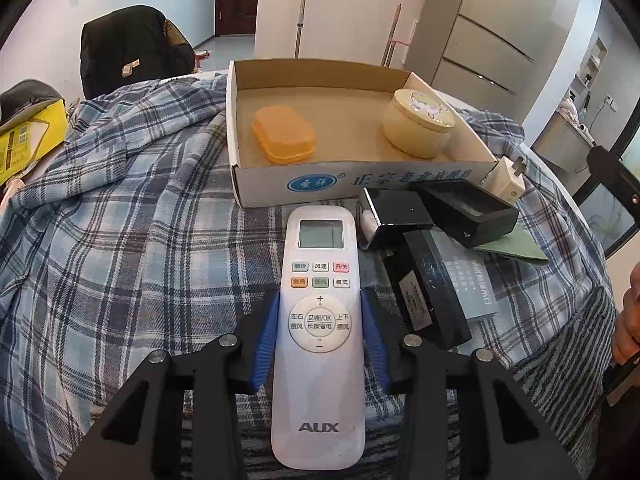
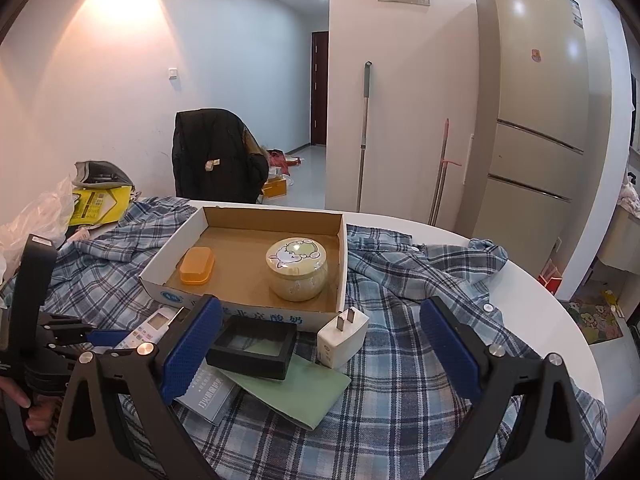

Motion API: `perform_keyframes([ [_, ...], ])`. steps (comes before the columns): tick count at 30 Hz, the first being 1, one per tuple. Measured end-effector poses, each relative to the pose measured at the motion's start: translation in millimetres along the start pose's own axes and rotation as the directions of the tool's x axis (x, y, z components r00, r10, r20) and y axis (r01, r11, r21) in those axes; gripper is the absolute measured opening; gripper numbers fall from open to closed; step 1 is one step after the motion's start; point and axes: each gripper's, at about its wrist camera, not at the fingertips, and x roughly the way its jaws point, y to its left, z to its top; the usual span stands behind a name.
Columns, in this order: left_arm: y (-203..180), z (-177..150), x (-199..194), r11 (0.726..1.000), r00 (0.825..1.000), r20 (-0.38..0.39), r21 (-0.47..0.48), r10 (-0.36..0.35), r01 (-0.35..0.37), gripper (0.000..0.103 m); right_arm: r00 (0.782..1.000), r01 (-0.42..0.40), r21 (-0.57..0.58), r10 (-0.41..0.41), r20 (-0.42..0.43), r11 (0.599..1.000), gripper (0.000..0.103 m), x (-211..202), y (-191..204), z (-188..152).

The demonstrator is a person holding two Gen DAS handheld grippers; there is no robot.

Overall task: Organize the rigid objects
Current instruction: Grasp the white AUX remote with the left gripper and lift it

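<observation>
Left gripper [image 1: 319, 344] jaws pinch the white AUX remote control [image 1: 319, 332] at mid-body, low centre of the left wrist frame. Right gripper [image 2: 320, 356] jaws wide, empty. Shallow cardboard box [image 1: 240, 120] holds an orange plastic case [image 1: 283, 134] and cream lidded jar [image 1: 418, 122]. Black tray [image 2: 252, 346] and white plug adapter [image 2: 342, 336], between the right jaws, still unsorted.

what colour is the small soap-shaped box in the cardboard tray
Orange box, lid shut; clearest in the left wrist view.

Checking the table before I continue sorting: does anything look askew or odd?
Yes. The black frame sits tilted, propped on a green card and booklet in a loose overlapping pile. The white charger lies beside it, prongs up. Inside the cardboard box nothing looks odd.
</observation>
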Motion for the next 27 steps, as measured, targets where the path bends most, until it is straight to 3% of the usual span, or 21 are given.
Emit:
perform_keyframes([
  [8, 4, 2, -19, 1.0, 0.997, 0.073, -0.012, 0.004, -0.003, 0.042, 1.0, 0.002, 0.001, -0.002, -0.001, 1.0, 0.099, 1, -1, 0],
  [12, -2, 0, -15, 1.0, 0.999, 0.045, 0.015, 0.001, -0.001, 0.042, 1.0, 0.002, -0.003, -0.002, -0.004, 1.0, 0.099, 1, 0, -1],
  [19, -12, -7, -2, 0.989, 0.992, 0.002, 0.076, 0.124, -0.124, 0.042, 1.0, 0.002, -0.001, -0.002, -0.004, 1.0, 0.099, 1, 0, -1],
  [27, -8, -6, 6, 0.99, 0.992, -0.029, 0.079, 0.12, -0.117, 0.042, 1.0, 0.002, -0.009, -0.002, -0.001, 1.0, 0.099, -2, 1, 0],
])
